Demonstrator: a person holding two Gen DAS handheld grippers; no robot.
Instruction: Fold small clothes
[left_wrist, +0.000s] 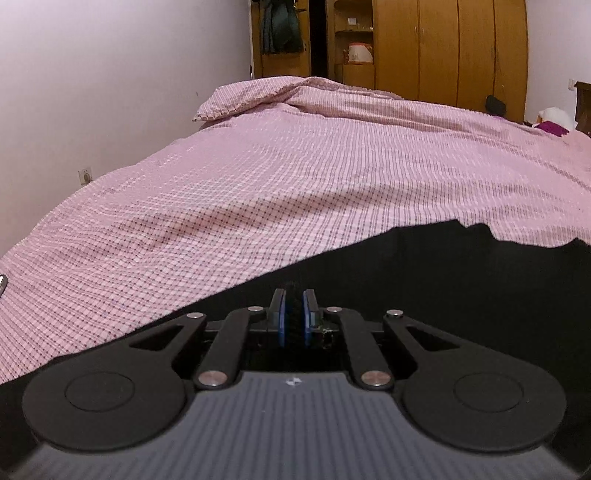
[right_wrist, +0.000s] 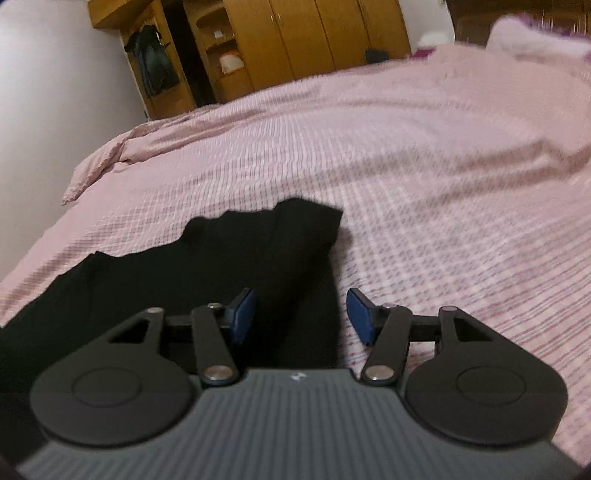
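A black garment (left_wrist: 424, 266) lies spread on the pink checked bedspread (left_wrist: 295, 177). My left gripper (left_wrist: 294, 314) is shut on a fold of this black garment, pinched between its blue pads. In the right wrist view the same black garment (right_wrist: 236, 258) lies flat, with a folded corner at its far right end. My right gripper (right_wrist: 301, 314) is open and empty, its blue pads wide apart, just above the garment's right edge. The right wrist view is blurred.
A wooden wardrobe (left_wrist: 454, 48) and open shelves stand beyond the bed. A pillow under the bedspread (left_wrist: 243, 99) lies at the far left. A white wall (left_wrist: 92, 92) runs along the bed's left side. A white and purple item (left_wrist: 552, 122) lies at the far right.
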